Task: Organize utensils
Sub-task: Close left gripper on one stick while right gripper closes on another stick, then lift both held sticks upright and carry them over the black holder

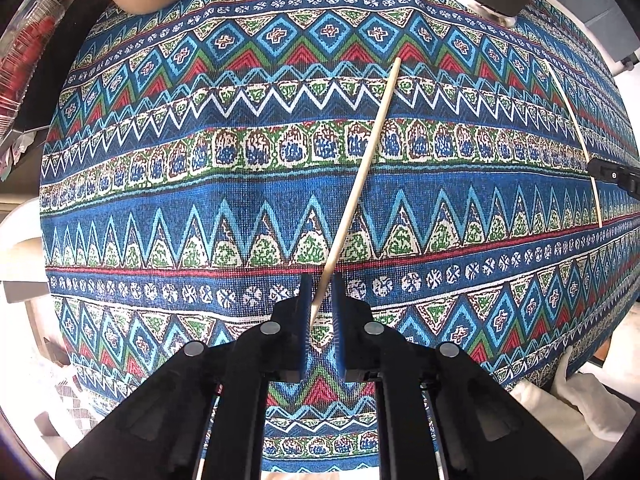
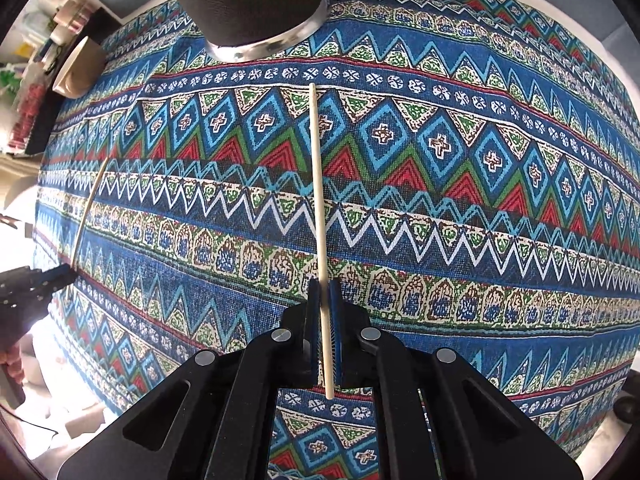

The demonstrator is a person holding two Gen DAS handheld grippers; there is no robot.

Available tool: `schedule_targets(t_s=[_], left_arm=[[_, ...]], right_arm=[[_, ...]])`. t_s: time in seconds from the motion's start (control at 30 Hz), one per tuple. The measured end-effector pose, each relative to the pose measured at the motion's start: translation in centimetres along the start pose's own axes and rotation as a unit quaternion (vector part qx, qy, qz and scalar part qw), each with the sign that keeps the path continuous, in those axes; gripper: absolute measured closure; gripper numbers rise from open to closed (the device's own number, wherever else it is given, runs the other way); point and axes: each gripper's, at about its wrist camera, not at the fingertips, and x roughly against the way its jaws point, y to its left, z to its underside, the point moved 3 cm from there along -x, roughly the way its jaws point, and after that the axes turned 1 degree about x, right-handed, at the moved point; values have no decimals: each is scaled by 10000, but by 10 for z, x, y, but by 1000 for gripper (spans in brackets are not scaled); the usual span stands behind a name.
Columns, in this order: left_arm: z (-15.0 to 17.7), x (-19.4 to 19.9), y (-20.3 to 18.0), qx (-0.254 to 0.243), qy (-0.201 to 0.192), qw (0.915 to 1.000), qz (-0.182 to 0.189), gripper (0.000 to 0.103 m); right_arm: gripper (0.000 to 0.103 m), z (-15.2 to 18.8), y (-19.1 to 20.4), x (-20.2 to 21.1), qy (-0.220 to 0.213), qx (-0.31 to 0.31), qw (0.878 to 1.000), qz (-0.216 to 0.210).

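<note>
Gripping one chopstick [image 1: 360,176] in your left gripper [image 1: 321,300], second chopstick [image 2: 319,200] in right gripper [image 2: 325,320], jaws narrow on each. Long axes point toward dark holder [image 2: 248,4] at tablecloth [image 2: 480,220] far edge; right hand nearer.

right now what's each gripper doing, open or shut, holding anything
left gripper: shut on a chopstick.
right gripper: shut on the other chopstick.
</note>
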Motion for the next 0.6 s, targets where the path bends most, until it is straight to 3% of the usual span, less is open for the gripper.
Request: schedule_targets(t_s=[0.23,0.4,0.6], left_arm=[[9,2,10,163,83,9998,87,99],[12,2,31,746,305,9947,643,99],[39,14,35,750,380,9933,791,99]], right_arm=[[98,6,-31,10,7,-515,9972,-550],[98,17,-53,17,27,-770,9946,-702],[98,24,-83,34,-73,-1068,9905,-863]])
